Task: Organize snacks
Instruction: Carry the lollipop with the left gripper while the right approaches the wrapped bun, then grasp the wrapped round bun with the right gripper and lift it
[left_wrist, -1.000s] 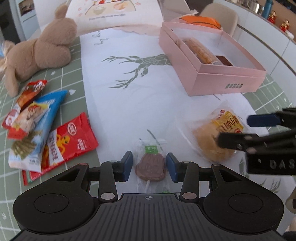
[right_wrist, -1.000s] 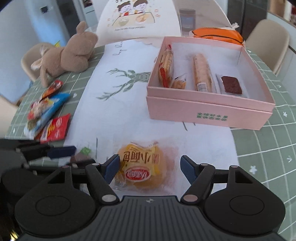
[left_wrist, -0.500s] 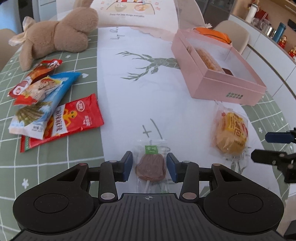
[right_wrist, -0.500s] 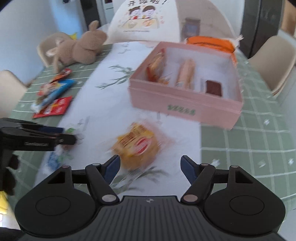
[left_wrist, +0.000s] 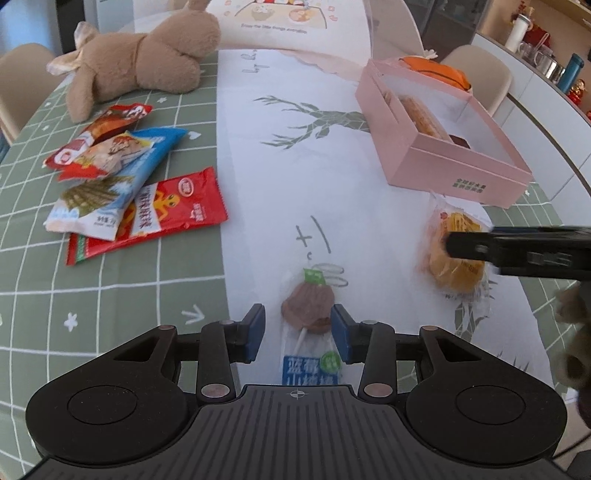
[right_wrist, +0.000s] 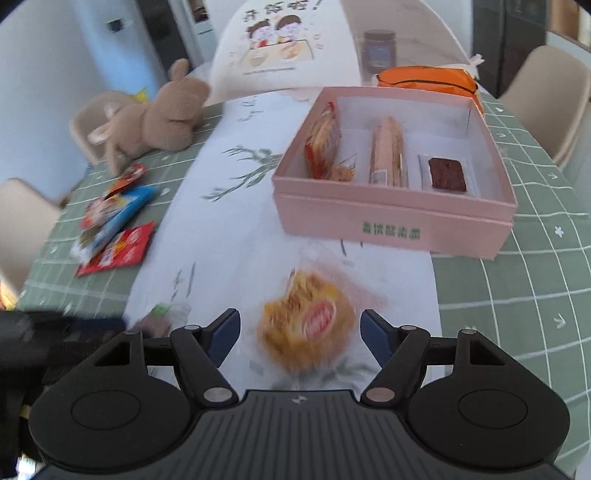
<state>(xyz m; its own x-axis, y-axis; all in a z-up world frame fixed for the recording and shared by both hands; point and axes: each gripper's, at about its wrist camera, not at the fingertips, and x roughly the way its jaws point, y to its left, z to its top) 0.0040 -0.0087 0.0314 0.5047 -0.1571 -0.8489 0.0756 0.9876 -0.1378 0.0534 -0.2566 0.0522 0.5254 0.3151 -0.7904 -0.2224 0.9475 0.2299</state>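
Observation:
A brown lollipop in a clear wrapper lies on the white runner between the fingers of my left gripper. The jaws are closing, and a gap still shows at the left pad. My right gripper stands open around a yellow bun packet, which is blurred and lies on the runner with space on both sides. In the left wrist view a right finger crosses over the bun packet. Beyond it stands the open pink box, which holds a red-orange packet, a biscuit roll and a brownie.
A pile of snack packets lies on the green checked cloth at the left. A plush rabbit lies behind it. An orange pouch and a dark jar sit behind the box. Chairs ring the table.
The left view has rolled and shifted, and its jaws have narrowed a little around the lollipop. The right gripper drew back from the bun packet, then came in over it again.

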